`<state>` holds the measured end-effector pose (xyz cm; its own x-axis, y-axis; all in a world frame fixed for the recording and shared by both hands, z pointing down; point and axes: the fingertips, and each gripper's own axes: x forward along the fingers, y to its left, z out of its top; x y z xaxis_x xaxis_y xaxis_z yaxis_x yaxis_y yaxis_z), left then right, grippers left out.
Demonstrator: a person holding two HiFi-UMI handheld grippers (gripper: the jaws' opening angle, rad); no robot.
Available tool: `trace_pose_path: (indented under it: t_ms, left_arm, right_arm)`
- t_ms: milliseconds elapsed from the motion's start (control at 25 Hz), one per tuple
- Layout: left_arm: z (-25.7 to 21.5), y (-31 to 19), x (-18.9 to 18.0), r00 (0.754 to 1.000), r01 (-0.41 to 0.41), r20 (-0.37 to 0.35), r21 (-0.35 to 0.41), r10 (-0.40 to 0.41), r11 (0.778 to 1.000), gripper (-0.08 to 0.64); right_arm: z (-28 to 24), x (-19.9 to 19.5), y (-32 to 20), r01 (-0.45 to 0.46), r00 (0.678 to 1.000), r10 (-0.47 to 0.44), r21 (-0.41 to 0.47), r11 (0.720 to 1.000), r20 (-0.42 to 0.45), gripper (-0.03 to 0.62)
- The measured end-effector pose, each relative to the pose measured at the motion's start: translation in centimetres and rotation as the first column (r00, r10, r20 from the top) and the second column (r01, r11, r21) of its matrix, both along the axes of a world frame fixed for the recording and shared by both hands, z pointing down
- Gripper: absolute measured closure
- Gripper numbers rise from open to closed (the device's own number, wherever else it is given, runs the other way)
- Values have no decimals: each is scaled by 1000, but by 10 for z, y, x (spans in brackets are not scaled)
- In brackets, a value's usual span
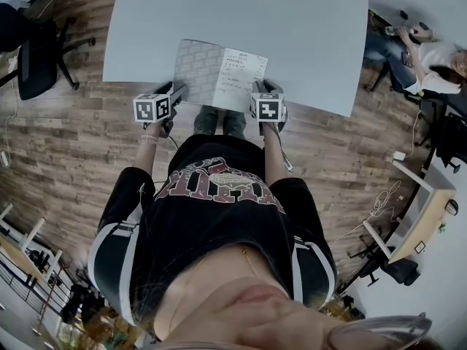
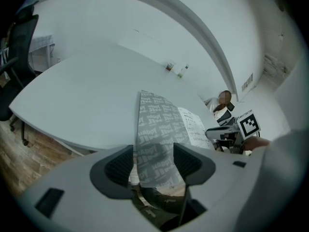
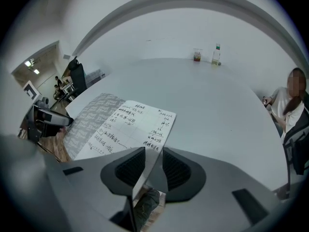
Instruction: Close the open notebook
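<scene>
Notebook (image 1: 219, 75) edges sit inside both tools, yet neither has a grip. The left tool (image 2: 153, 163) has its jaws spread wide. The grey patterned cover (image 2: 157, 129) runs up between them, and the pads stand off it on both sides. The right tool (image 3: 153, 166) has its jaws apart by a narrower gap. The thin edge of the handwritten page (image 3: 133, 124) stands between its pads, clear of them as far as I can judge.

Both tools point steeply down at the near edge of the surface (image 1: 241, 13), one at each near corner of the book. The book overhangs that edge, which is probably what lets a jaw reach under a leaf there. It lies spread open at the middle of the near edge, with the cover half toward the surface's left side and the written half toward its right, so the closing is not yet done. In my judgement, one half needs to be pinched and swung over the other.

A cup (image 3: 197, 55) and a bottle (image 3: 216, 54) stand at the surface's far edge, well apart from the book.
</scene>
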<state>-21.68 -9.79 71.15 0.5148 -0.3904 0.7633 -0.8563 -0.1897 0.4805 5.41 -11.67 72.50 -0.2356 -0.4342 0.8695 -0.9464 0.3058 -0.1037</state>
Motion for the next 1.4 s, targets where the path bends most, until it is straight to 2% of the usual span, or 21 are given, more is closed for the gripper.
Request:
trace_pose_path:
  t_ms: [160,360,560,800,1400]
  left_arm:
    - [-1,2,-1,1000,17,-20,-17,-18,1000,258]
    - [-1,5,-1,996,51,-66,-45,-54,998,252]
    - [6,12,3,995,36,-87,-69,-42,997,252]
    - [8,11,4,991,56,-121,-72,-64,996,250]
    - [-6,14,11,988,66,-134,-42,-71,997,252]
  right_arm:
    - [-1,3,0,-20,1000,20,2,1000,-2,474]
    - [-5,5,-4,-78,994,78,-4,997,74,474]
    - [0,4,-1,-54,997,54,-10,998,49,474]
    - [0,3,1,-34,999,34,4,999,25,475]
    - [1,4,1,-13,1000,13,7,1000,7,474]
